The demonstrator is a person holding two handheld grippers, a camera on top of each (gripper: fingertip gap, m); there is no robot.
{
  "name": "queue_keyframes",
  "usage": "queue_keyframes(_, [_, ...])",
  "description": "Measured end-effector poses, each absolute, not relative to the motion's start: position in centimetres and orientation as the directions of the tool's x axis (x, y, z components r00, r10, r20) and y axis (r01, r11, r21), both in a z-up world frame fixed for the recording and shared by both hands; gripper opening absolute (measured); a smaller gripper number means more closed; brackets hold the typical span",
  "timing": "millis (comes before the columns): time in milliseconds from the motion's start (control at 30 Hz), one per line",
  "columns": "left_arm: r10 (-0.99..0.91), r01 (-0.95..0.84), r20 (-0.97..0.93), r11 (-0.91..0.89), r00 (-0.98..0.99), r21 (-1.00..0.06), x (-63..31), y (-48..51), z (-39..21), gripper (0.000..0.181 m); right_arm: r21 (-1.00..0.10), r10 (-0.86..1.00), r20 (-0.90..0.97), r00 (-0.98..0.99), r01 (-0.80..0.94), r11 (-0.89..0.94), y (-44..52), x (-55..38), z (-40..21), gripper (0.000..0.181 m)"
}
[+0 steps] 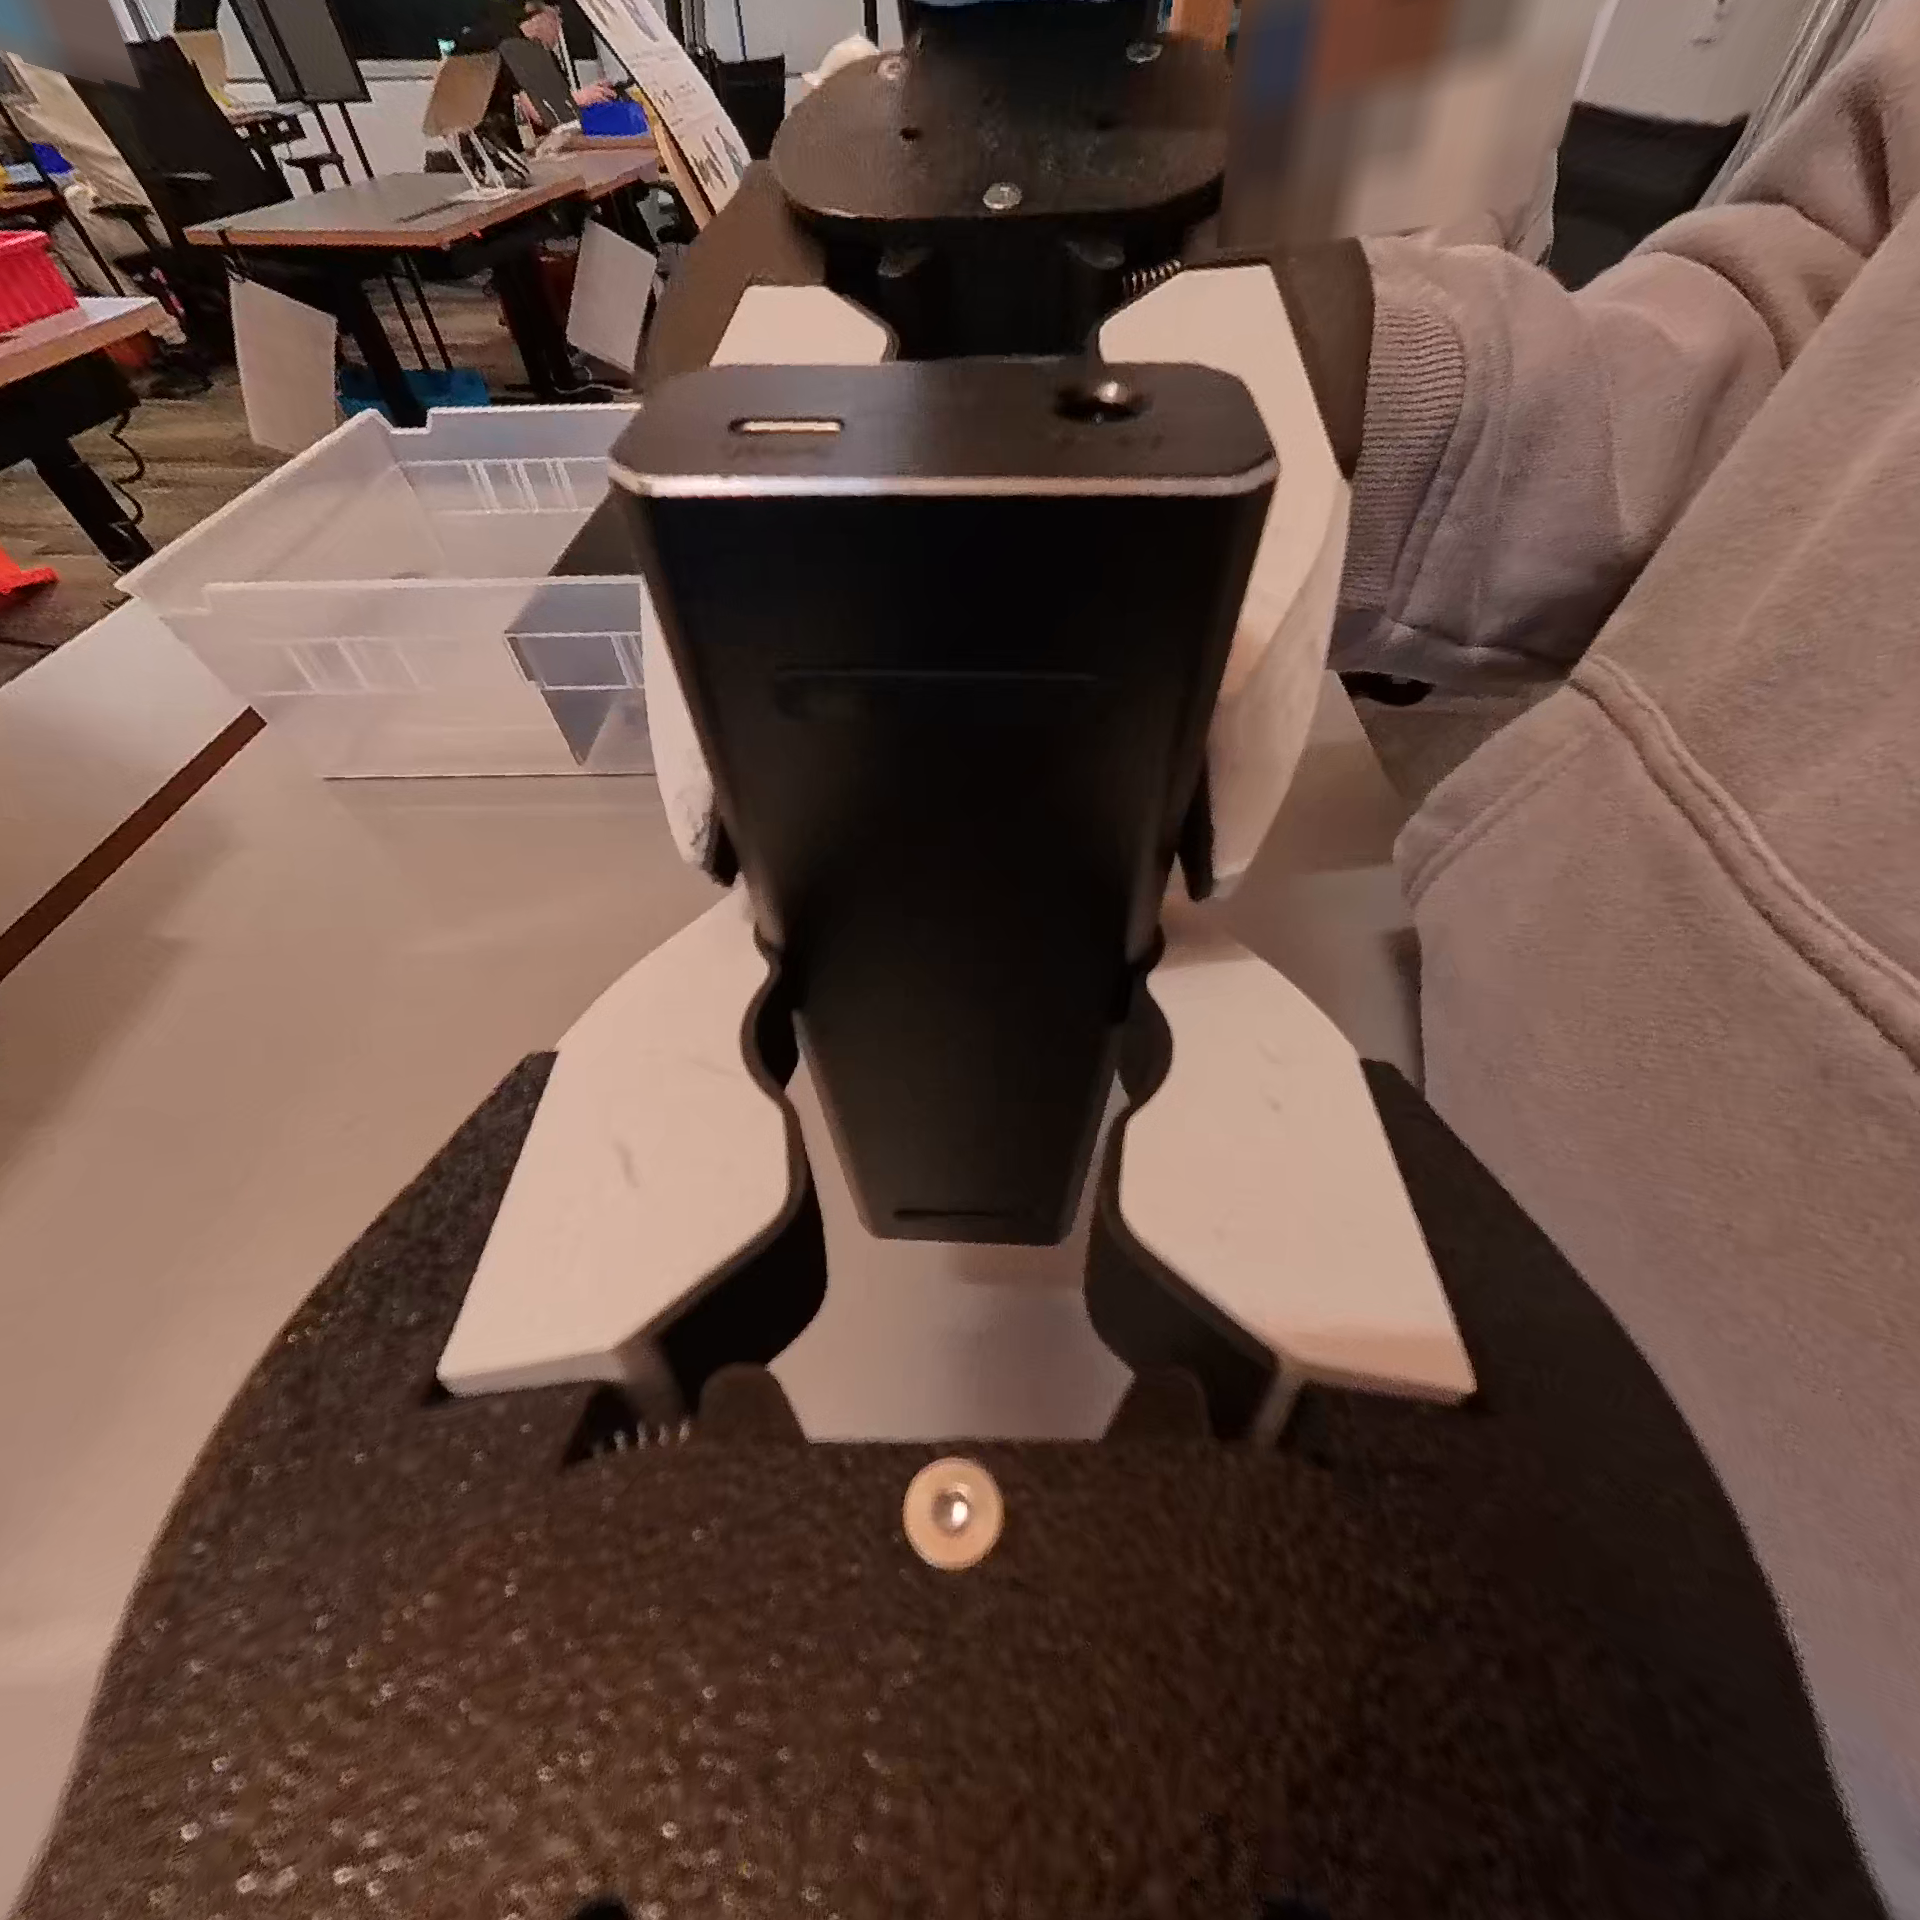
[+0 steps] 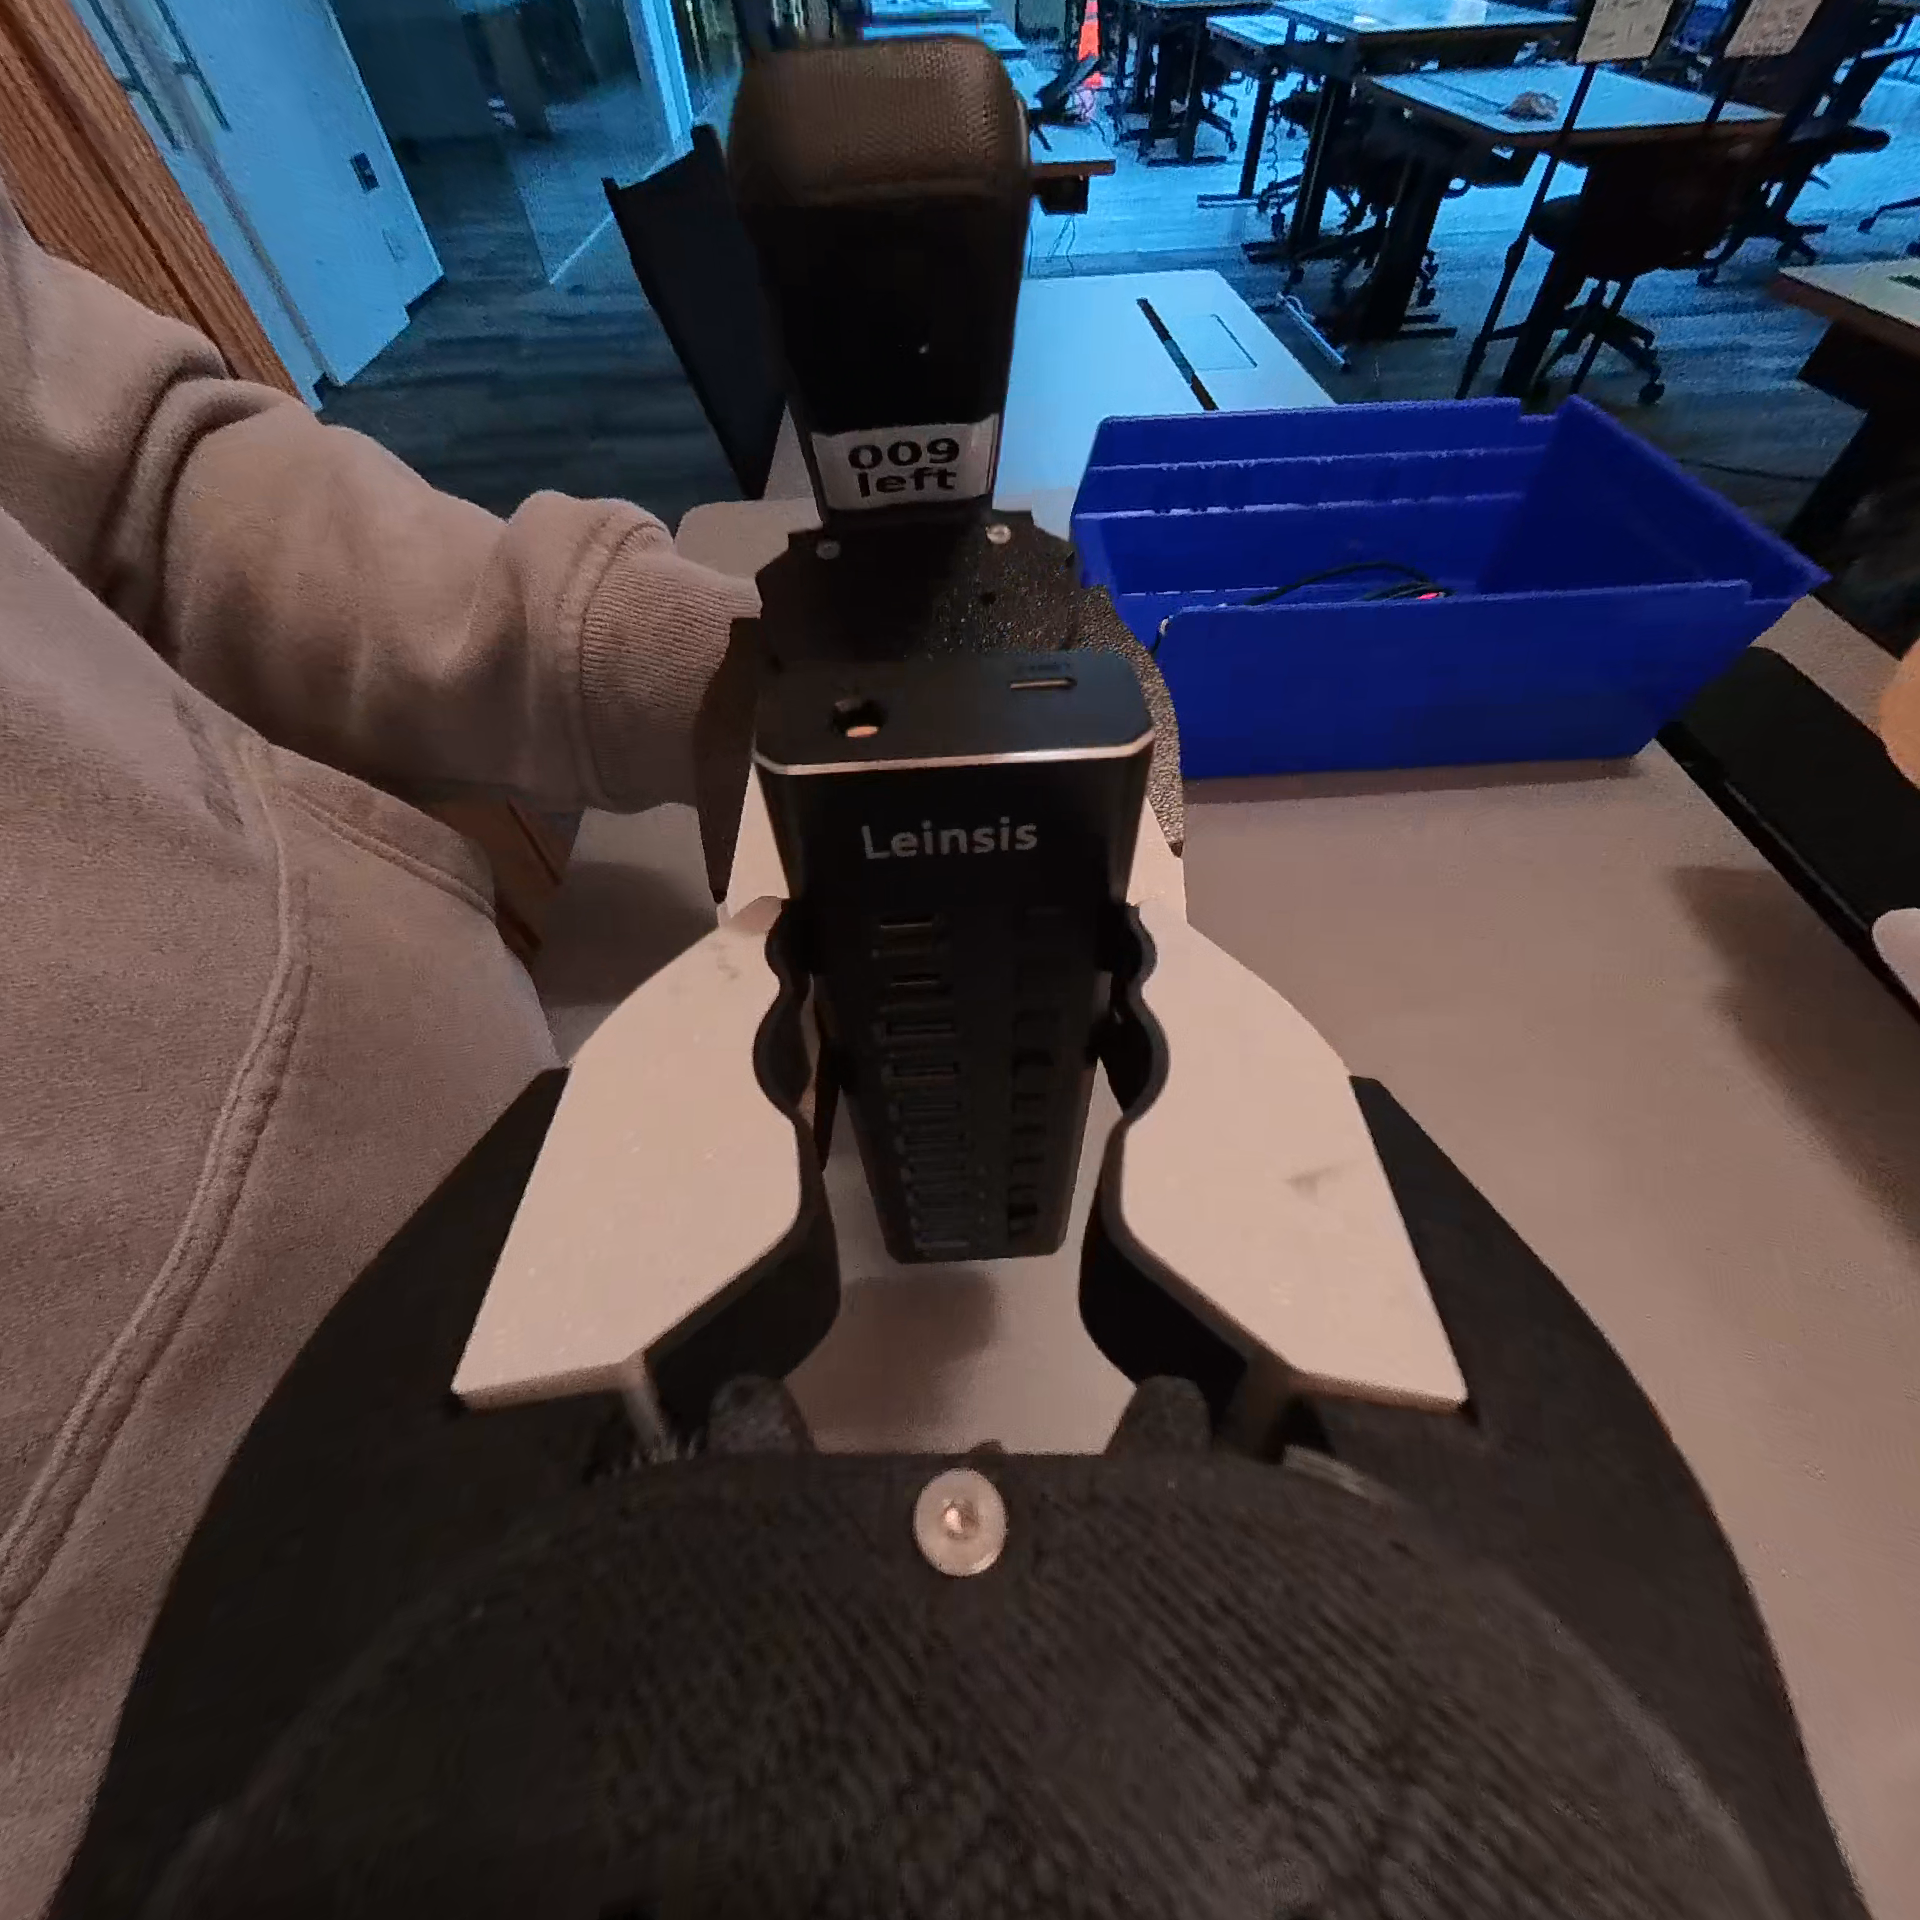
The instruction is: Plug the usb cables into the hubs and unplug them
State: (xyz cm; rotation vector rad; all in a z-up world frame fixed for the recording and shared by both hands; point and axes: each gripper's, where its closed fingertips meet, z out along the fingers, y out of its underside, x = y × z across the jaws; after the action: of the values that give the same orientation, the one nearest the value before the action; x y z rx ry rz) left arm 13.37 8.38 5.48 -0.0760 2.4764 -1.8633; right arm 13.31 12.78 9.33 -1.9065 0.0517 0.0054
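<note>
A black multi-port USB hub (image 1: 940, 727) stands upright over the pale table, with a slot and a round socket on its top end. My left gripper (image 1: 951, 935) is shut on its sides, facing its plain back. My right gripper (image 2: 961, 966) is shut on the same hub (image 2: 951, 1039) from the opposite side, facing its rows of ports. The ports look empty. The right gripper's white fingers (image 1: 1288, 582) show behind the hub in the left wrist view. The left gripper's black handle (image 2: 883, 260) rises behind the hub in the right wrist view. No cable is in either gripper.
A clear plastic bin (image 1: 395, 623) stands on the table (image 1: 312, 987) beyond the left gripper. A blue bin (image 2: 1455, 665) with a black cable (image 2: 1340, 582) inside sits to the right of the hub. A person's grey sleeves (image 1: 1558, 468) (image 2: 312, 582) are close by. Desks and chairs fill the background.
</note>
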Motion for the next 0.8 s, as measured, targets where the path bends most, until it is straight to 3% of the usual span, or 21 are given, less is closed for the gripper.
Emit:
queue_keyframes(133, [-0.173, -0.068, 0.039, 0.165, -0.984, -0.984, 14.6, 8.6, 7.2, 0.066, -0.949, -0.083, -0.002, 0.997, -0.028, -0.313, 11.4, 14.6, 11.0, 0.057])
queue_keyframes(267, [-0.257, -0.105, 0.072, 0.116, -0.964, -0.988, 15.6, 10.6, 7.9, 0.072, -0.897, -0.271, 0.221, 0.937, 0.086, -0.434, 4.5, 20.0, 15.6, 0.057])
queue_keyframes(367, [-0.270, -0.147, 0.110, 0.122, -0.957, -0.982, 15.4, 12.2, 7.1, 0.063, -0.731, -0.374, 0.445, 0.813, 0.089, -0.676, -3.5, 26.4, 17.6, 0.057])
queue_keyframes(467, [-0.313, -0.178, 0.139, 0.099, -0.940, -0.979, 15.6, 13.5, 6.5, 0.059, -0.489, -0.326, 0.578, 0.748, -0.002, -0.872, -11.1, 32.5, 15.9, 0.057])
queue_keyframes(600, [-0.333, -0.213, 0.182, 0.056, -0.925, -0.975, 15.7, 14.5, 6.4, 0.056, -0.232, -0.238, 0.510, 0.827, -0.135, -0.963, -17.4, 37.4, 9.2, 0.057])
queue_keyframes(800, [-0.361, -0.222, 0.183, 0.067, -0.914, -0.973, 15.9, 15.6, 6.2, 0.054, -0.098, -0.181, 0.404, 0.897, -0.154, -0.983, -17.8, 39.9, 1.6, 0.057])
